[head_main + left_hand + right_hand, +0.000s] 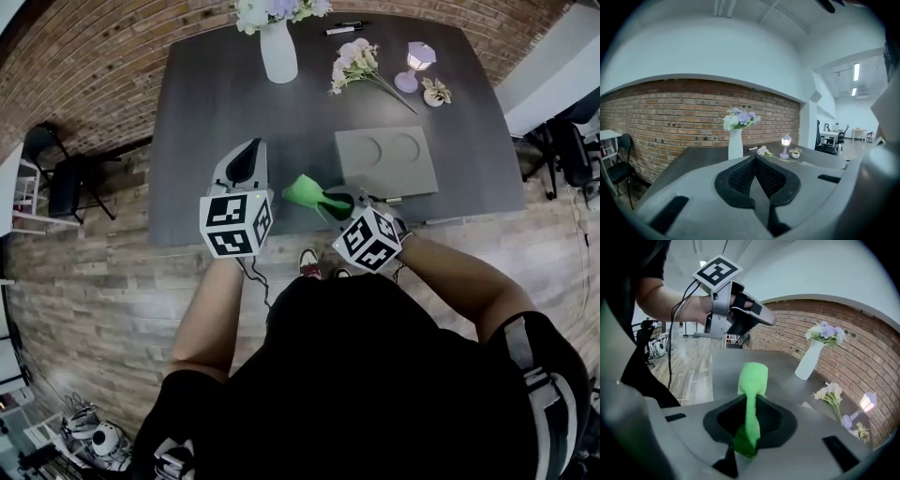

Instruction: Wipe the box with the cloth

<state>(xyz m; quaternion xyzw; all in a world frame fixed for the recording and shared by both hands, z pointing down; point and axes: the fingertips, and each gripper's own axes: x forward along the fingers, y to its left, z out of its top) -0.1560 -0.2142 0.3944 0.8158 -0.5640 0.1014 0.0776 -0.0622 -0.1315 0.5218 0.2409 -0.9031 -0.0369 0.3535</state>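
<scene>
green: one cloth (306, 192) in right gripper (751, 405), one box (386, 161).

The box (386, 161) lies on the table (216, 103), right of centre and close to the near edge. Behind it lies a bunch of flowers (356, 64), with a lamp (417, 64) and a small plant (434, 92) to their right. A vase (278, 52) stands at the far edge, left of the flowers, with markers (345, 28) just right of it. The cloth (305, 192) sits between the right gripper's (330, 200) jaws, just left of the box's near left corner. The left gripper (251, 148) is further left, apart from the cloth. A chair (56, 169) stands on the floor left of the table.
</scene>
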